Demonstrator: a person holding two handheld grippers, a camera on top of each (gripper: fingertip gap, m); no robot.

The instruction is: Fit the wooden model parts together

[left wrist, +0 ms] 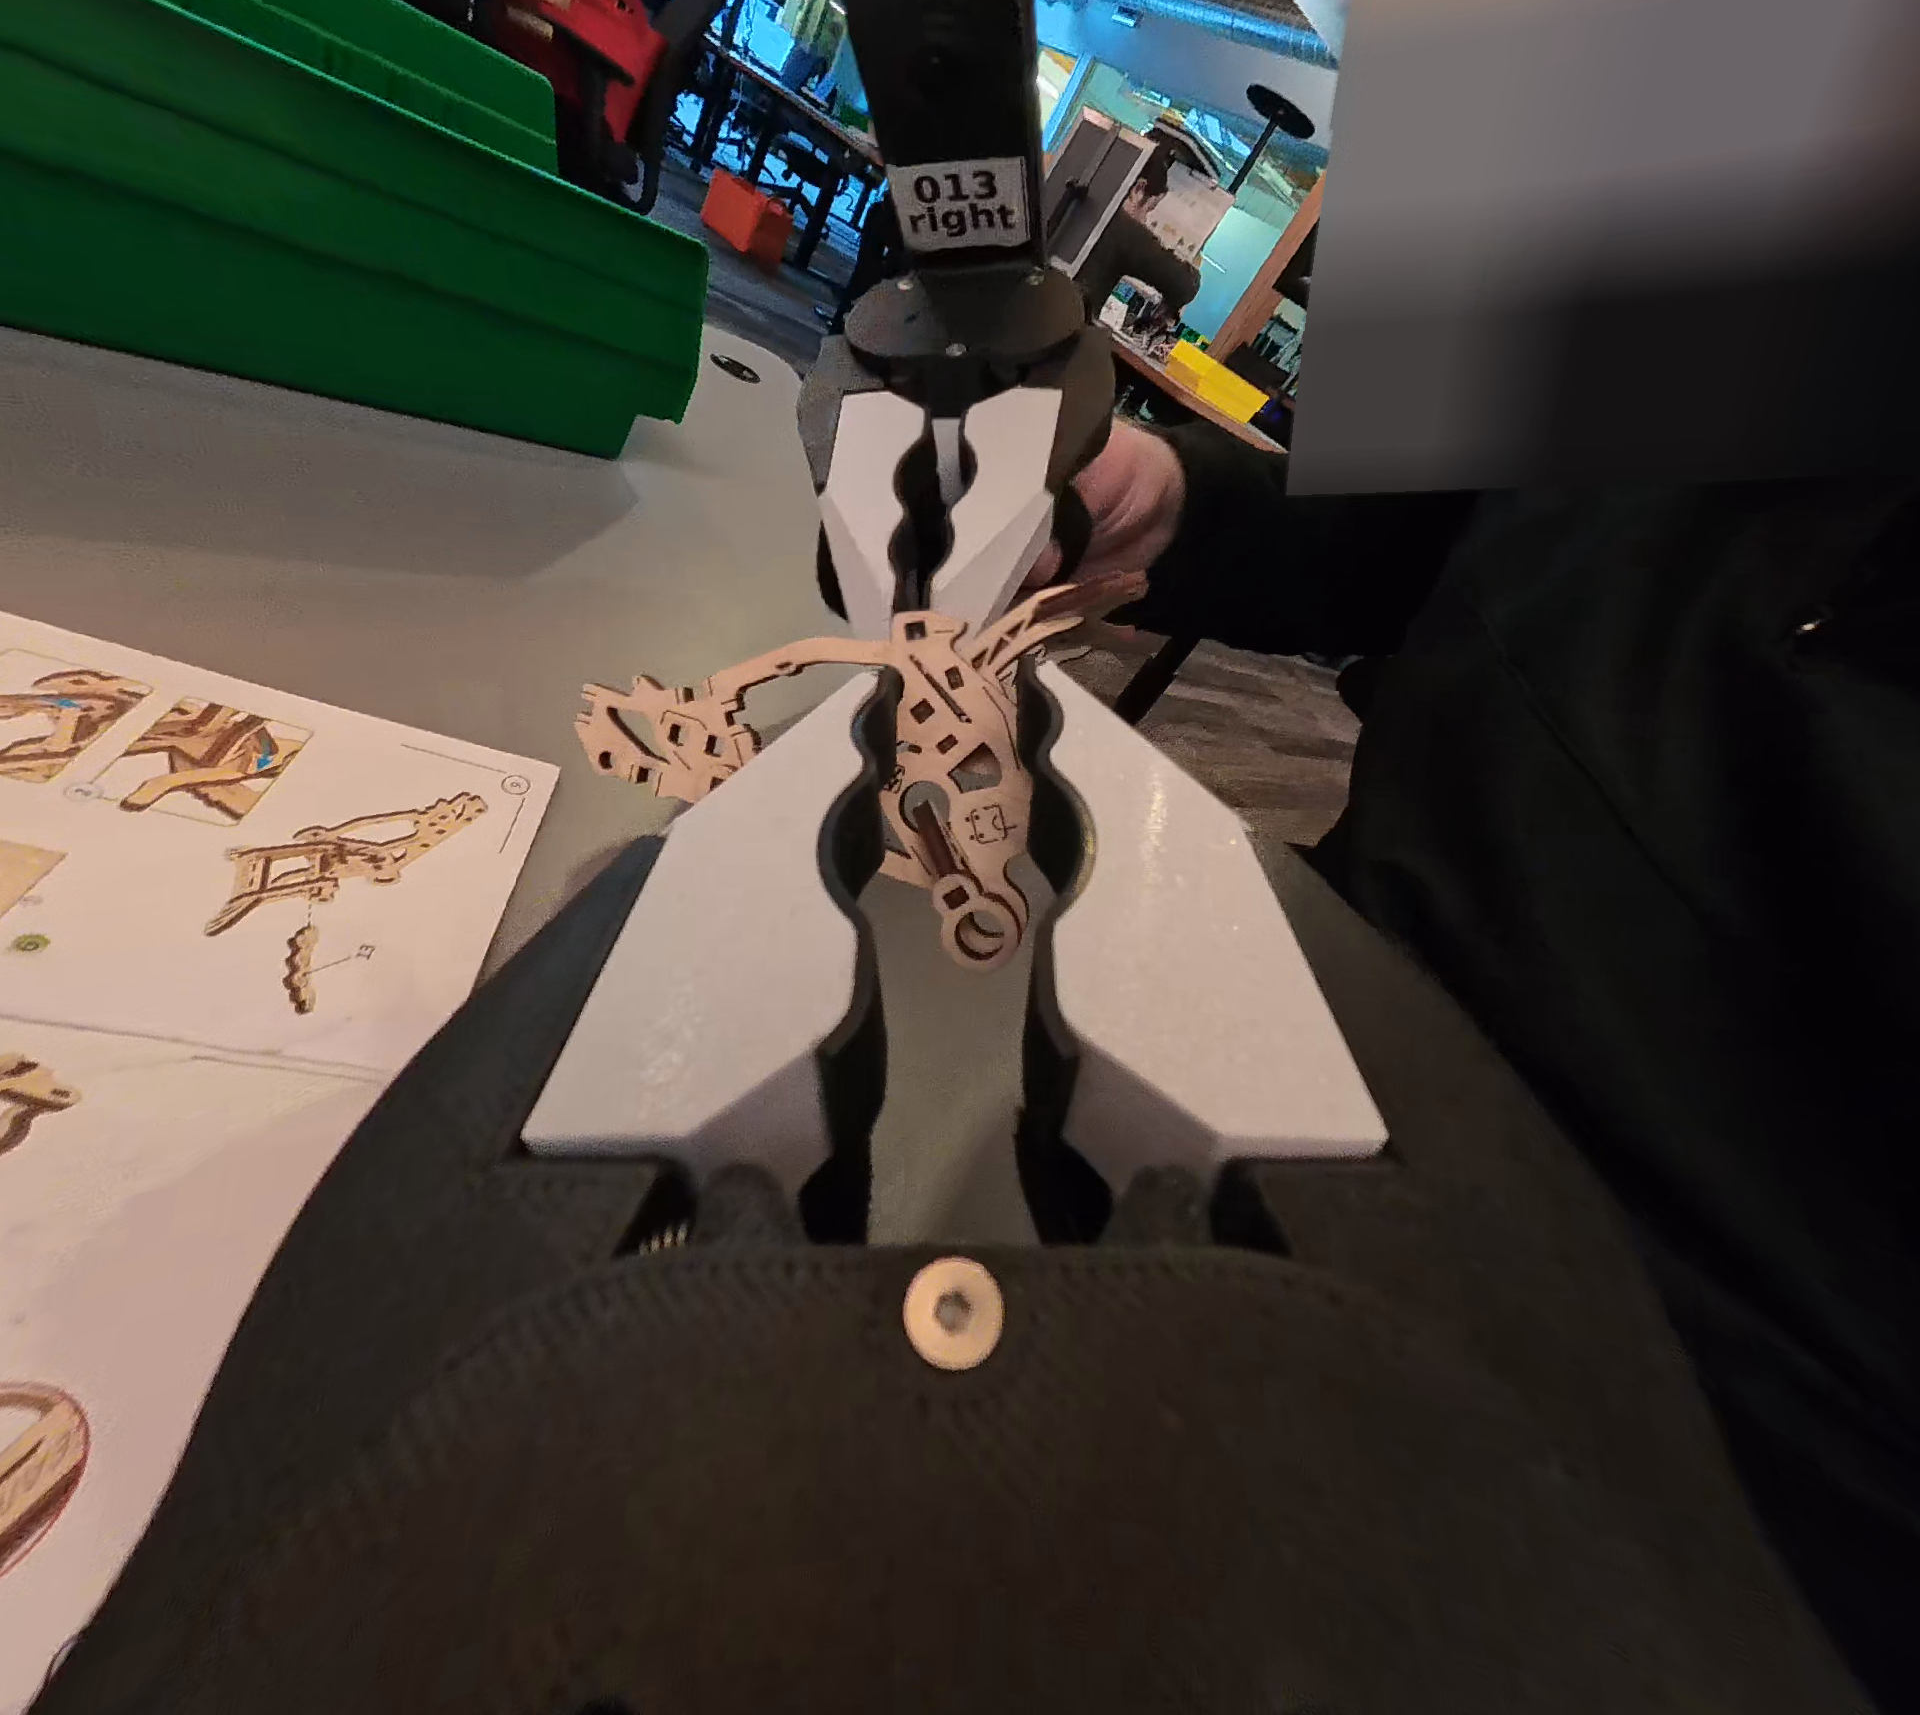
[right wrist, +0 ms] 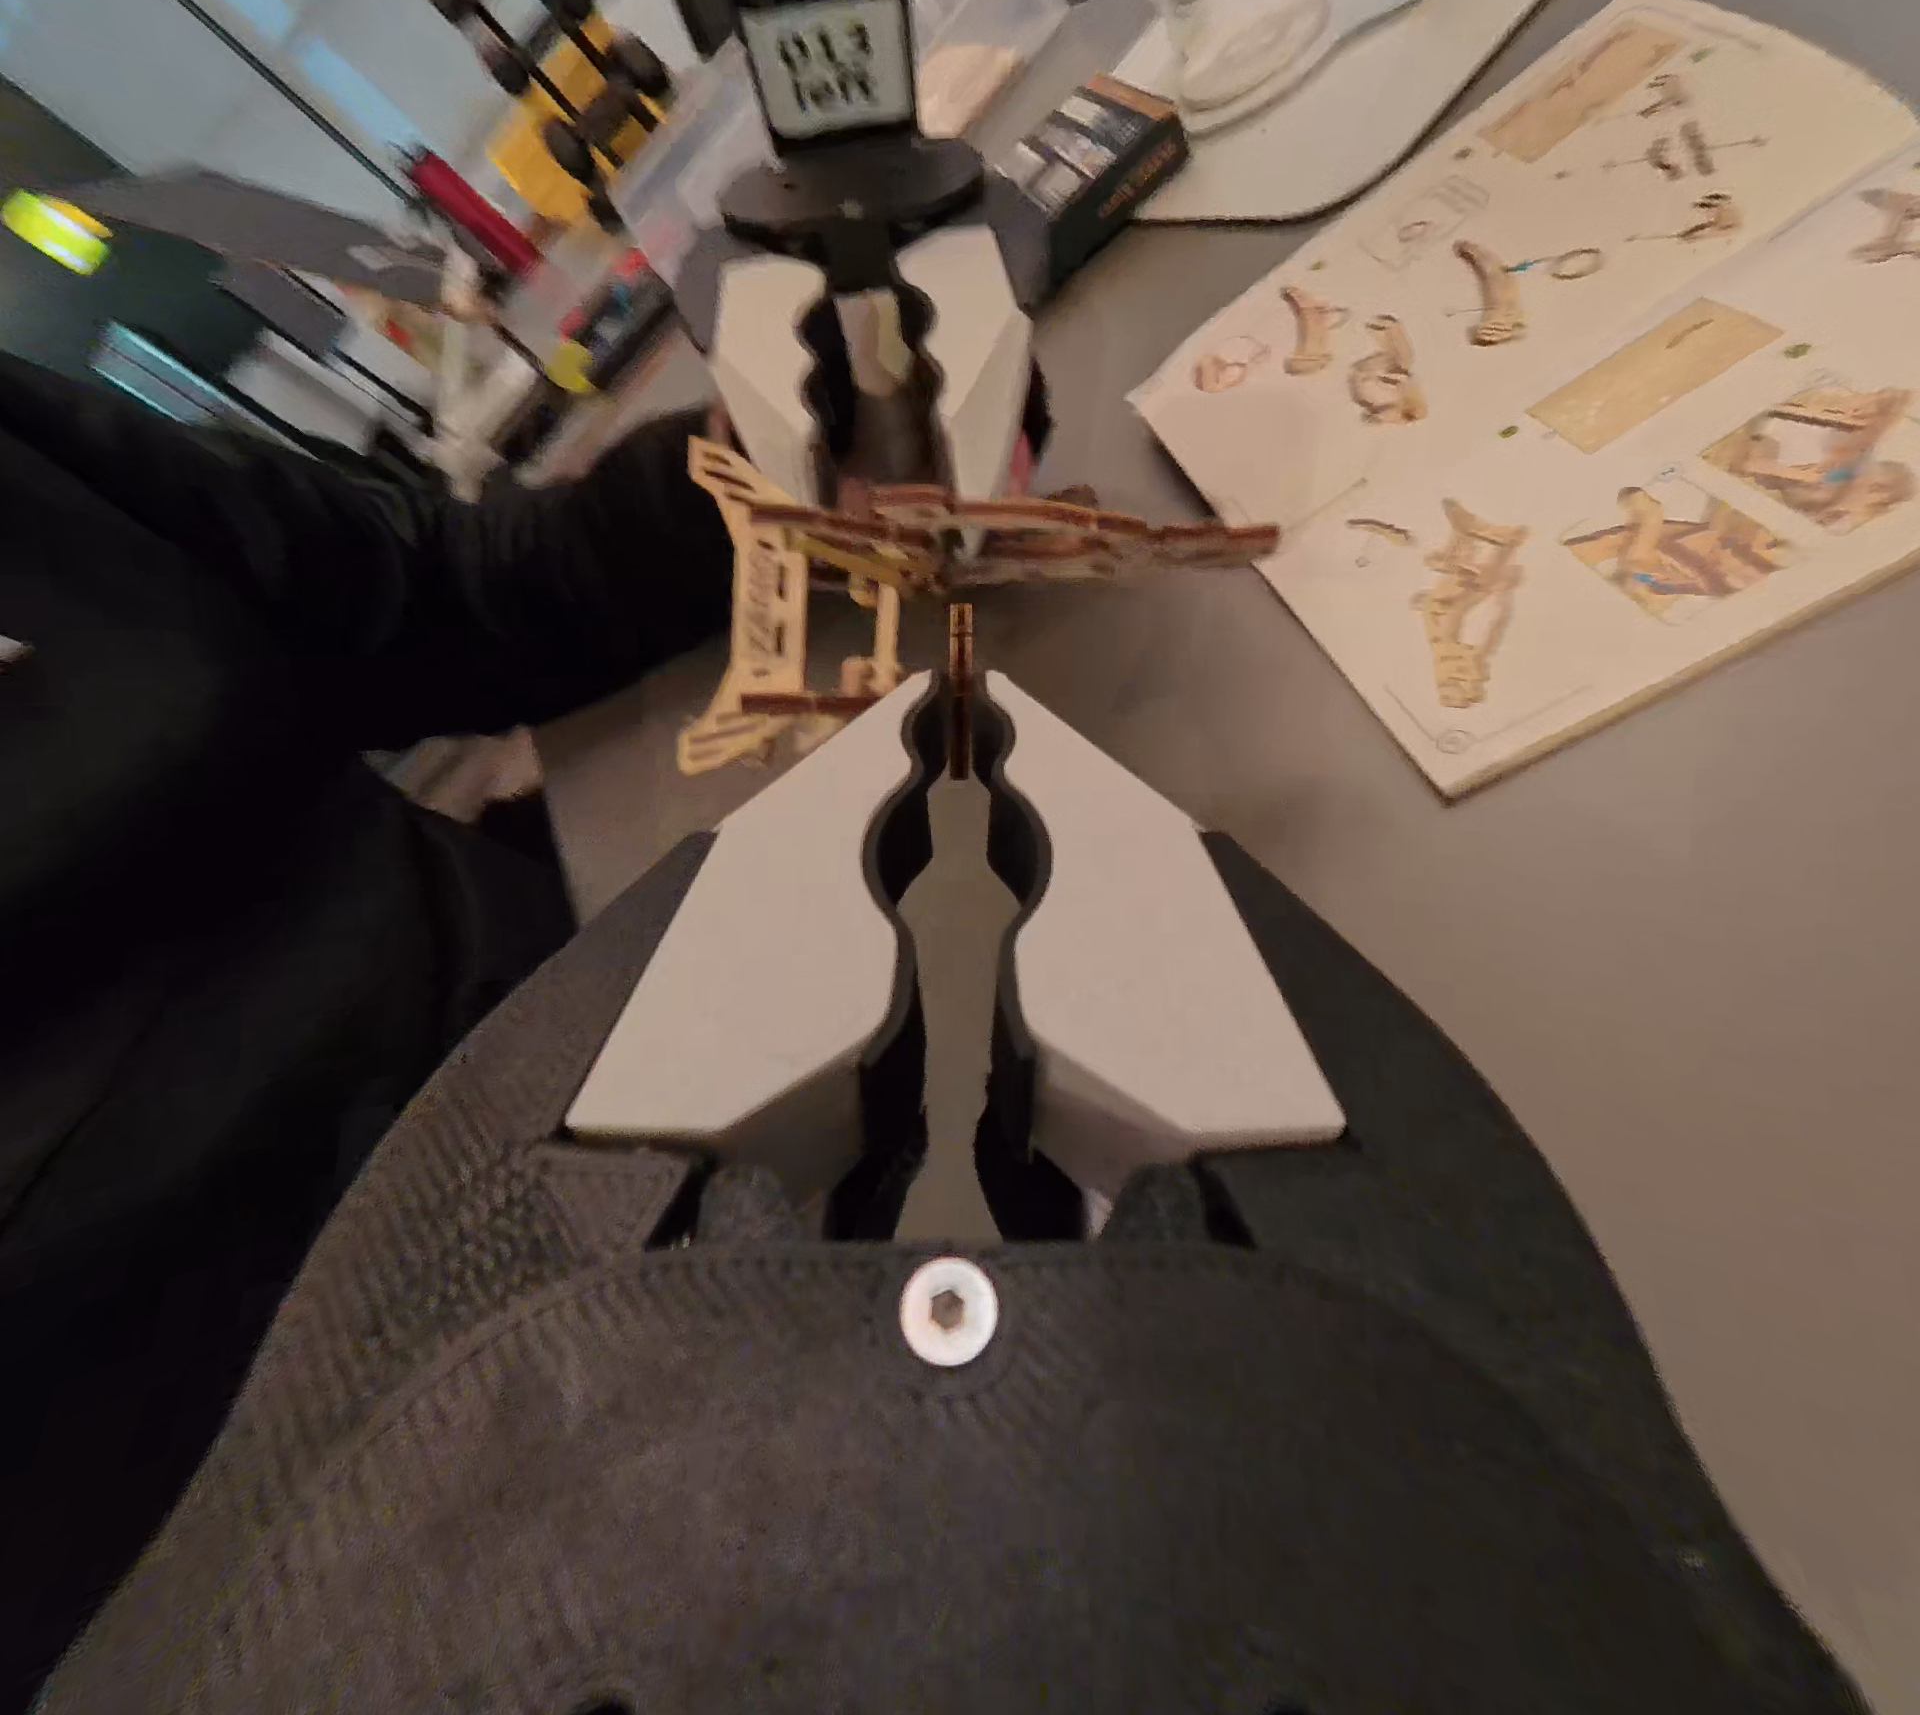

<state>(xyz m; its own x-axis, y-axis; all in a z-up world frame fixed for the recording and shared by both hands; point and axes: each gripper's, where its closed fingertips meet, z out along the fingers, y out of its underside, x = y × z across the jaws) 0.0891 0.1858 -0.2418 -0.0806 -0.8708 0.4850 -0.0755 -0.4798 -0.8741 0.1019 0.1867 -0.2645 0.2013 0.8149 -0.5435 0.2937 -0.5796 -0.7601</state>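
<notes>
The left gripper (left wrist: 951, 709) has its jaws clamped on the pale laser-cut wooden model assembly (left wrist: 935, 730), held in the air above the grey desk (left wrist: 364, 522). In the right wrist view this assembly (right wrist: 935, 538) lies crosswise, its long axis running left to right. The right gripper (right wrist: 958, 689) faces it head-on, jaws pinched together on a thin flat wooden strip (right wrist: 959, 689) seen edge-on. The strip's long axis points straight at the assembly's underside, its tip just short of touching. The coming move likely turns on lining that tip with a slot. Both grippers meet nose to nose, well above the printed instruction sheet (right wrist: 1558, 418).
</notes>
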